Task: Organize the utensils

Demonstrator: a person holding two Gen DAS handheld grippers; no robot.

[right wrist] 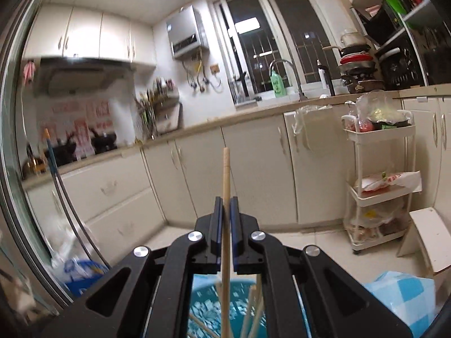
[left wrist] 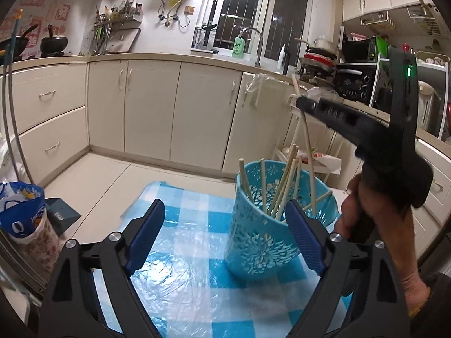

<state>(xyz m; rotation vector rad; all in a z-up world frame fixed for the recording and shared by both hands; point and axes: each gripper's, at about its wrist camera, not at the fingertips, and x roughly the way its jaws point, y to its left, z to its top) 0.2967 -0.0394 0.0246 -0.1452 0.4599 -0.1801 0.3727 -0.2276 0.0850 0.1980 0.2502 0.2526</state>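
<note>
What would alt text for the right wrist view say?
The right gripper, its fingers shut on one wooden chopstick, holds it upright above the blue holder where other chopsticks stand. Behind are cream kitchen cabinets and a white trolley.

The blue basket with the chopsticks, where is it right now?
In the left wrist view, the blue basket stands on the checked tablecloth, right of centre, behind the open left gripper's right finger.
</note>
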